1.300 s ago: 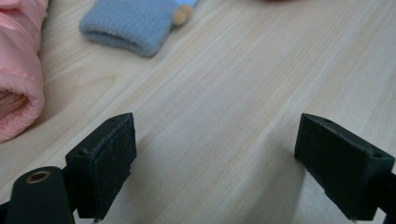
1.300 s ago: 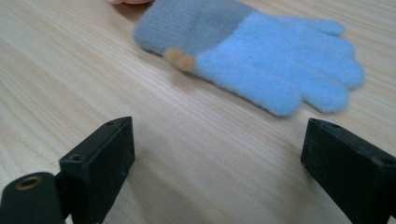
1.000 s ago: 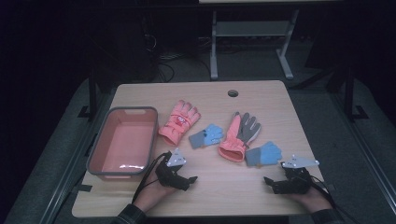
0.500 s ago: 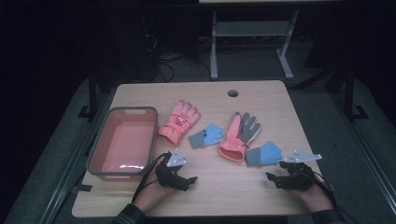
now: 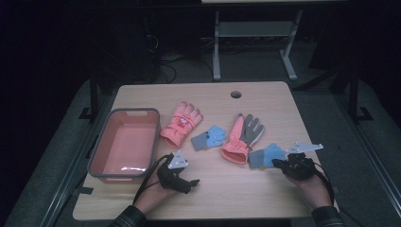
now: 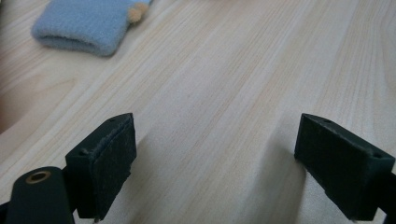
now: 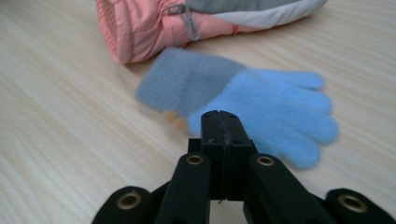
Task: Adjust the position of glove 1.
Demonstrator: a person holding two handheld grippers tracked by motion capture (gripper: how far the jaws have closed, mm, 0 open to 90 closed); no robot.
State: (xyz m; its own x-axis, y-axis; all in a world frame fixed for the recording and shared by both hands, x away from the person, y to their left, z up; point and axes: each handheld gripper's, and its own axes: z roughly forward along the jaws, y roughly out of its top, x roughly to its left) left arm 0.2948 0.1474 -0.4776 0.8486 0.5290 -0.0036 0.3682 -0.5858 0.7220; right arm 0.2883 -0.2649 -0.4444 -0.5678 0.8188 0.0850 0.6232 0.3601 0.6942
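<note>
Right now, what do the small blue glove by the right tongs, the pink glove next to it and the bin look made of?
Small blue glove: likely knit or fleece, matte and fuzzy, with a grey cuff.
Pink glove: looks like padded synthetic shell fabric, smooth, with a grey mesh-like panel and a small clip at the cuff.
Bin: probably moulded plastic, pink inside with a grey rim; a glossy highlight shows on its floor.

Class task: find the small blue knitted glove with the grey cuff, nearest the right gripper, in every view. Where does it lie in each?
High view: blue knitted glove right of centre, touching the pink-and-grey padded glove.
Right gripper view: centre, just beyond the jaws.
Left gripper view: probably the blue cuff at top left; which glove is uncertain.
Shared landmark: the pale wooden table.
</note>
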